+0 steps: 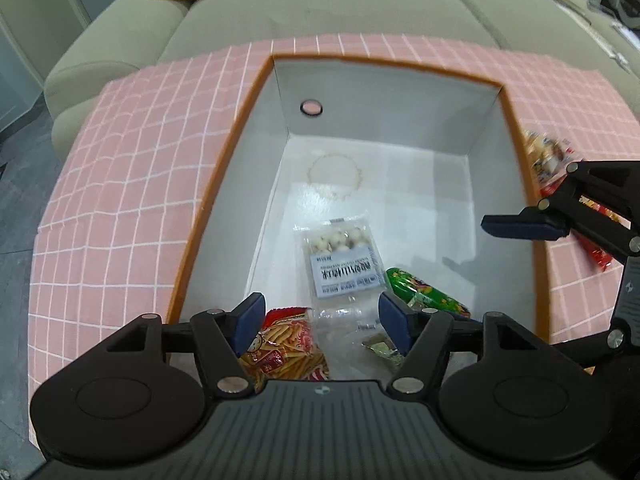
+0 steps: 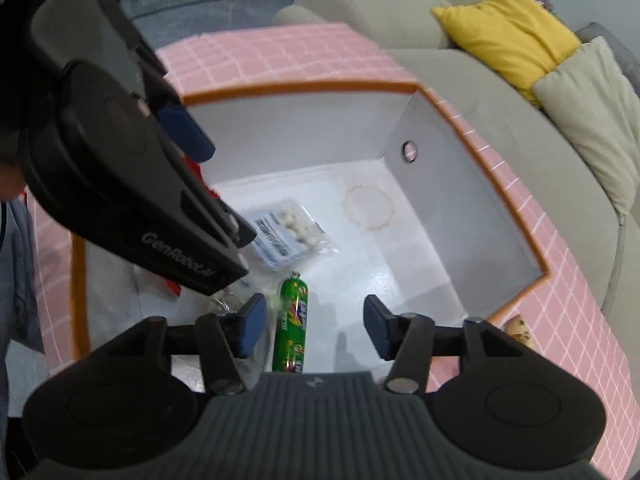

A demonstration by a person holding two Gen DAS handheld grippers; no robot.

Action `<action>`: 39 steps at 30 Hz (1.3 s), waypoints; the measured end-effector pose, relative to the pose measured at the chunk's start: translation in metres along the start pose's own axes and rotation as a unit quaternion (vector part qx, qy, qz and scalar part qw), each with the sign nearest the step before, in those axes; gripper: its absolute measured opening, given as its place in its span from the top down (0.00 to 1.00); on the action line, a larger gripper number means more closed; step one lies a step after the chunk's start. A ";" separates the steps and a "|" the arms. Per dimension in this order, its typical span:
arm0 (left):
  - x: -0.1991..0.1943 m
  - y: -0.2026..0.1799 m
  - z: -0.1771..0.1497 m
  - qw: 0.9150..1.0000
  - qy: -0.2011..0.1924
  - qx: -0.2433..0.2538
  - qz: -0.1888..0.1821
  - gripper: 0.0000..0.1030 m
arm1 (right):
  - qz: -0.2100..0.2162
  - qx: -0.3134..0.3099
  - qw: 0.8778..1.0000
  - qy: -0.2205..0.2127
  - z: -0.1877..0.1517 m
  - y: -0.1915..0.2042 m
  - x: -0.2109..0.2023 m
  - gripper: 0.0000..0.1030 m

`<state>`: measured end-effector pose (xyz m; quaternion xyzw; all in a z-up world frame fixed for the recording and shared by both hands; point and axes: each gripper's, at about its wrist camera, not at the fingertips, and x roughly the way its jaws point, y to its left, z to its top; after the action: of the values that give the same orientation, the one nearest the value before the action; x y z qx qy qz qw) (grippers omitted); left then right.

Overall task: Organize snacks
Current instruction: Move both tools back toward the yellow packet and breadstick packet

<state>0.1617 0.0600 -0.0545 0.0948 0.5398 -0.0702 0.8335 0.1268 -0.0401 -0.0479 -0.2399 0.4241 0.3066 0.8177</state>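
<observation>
Snack packets lay inside the orange-rimmed box (image 1: pixel 224 184): ball-snack bag (image 1: pixel 340 258), green packet (image 2: pixel 291 328), red stick-snack bag (image 1: pixel 288 344). All were judged light, crinkly and slippery, best pinched at a sealed edge. Left hand-held gripper (image 1: pixel 326 322) and right hand-held gripper (image 2: pixel 314 326) were angled steeply down at lower centre of their frames, jaws apart, nothing held.

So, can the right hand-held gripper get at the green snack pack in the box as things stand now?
Probably yes. The right hand-held gripper is open and empty, above the green snack pack, which lies uncovered on the box floor. The left hand-held gripper hangs beside it, not over that pack.
</observation>
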 end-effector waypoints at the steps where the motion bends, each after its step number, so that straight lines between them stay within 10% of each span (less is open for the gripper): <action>1: -0.005 -0.001 -0.001 1.000 -0.006 -0.002 0.001 0.25 | -0.003 0.008 1.000 -0.005 -0.001 -0.002 -0.006 0.44; 22: -0.096 -0.066 -0.037 0.990 -0.138 -0.015 -0.032 0.25 | -0.081 0.214 0.968 -0.108 -0.085 -0.022 -0.118 0.40; 39: -0.053 -0.145 -0.101 0.992 -0.076 0.013 -0.104 0.25 | -0.098 0.356 0.929 -0.034 -0.217 -0.025 -0.109 0.36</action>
<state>0.0185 -0.0567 -0.0585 0.0428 0.4806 -0.1706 0.8591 -0.0232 -0.2313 -0.0668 0.0374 0.4518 0.0620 0.8892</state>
